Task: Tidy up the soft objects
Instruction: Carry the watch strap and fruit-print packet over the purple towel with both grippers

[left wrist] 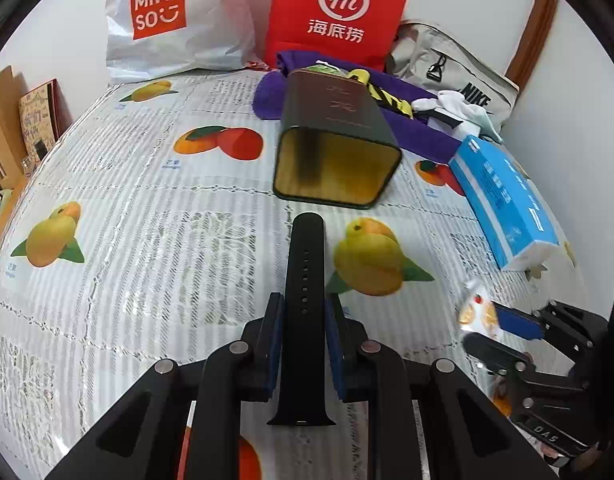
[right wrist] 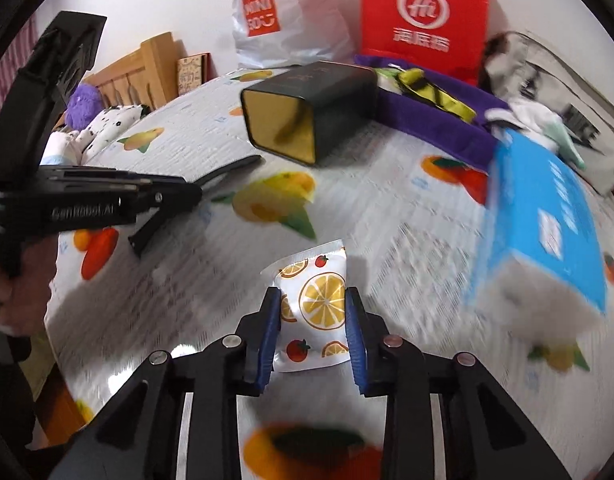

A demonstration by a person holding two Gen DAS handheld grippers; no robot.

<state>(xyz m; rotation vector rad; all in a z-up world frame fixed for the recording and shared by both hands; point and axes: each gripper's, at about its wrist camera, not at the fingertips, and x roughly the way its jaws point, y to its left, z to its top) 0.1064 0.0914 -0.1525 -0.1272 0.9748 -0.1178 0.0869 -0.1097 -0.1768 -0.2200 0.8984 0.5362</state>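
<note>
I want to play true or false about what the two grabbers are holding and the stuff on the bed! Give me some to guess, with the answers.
1. The left gripper holds a black watch strap. True.
2. The right gripper holds a blue tissue pack. False: it holds a small pouch printed with lemon slices; the tissue pack lies apart on the bed.
3. The dark tin stands upright with a lid on. False: it lies on its side, its open gold inside facing the cameras.
4. A red paper bag stands by the wall behind the tin. True.
5. The purple cloth has a yellow and black band on it. True.
</note>
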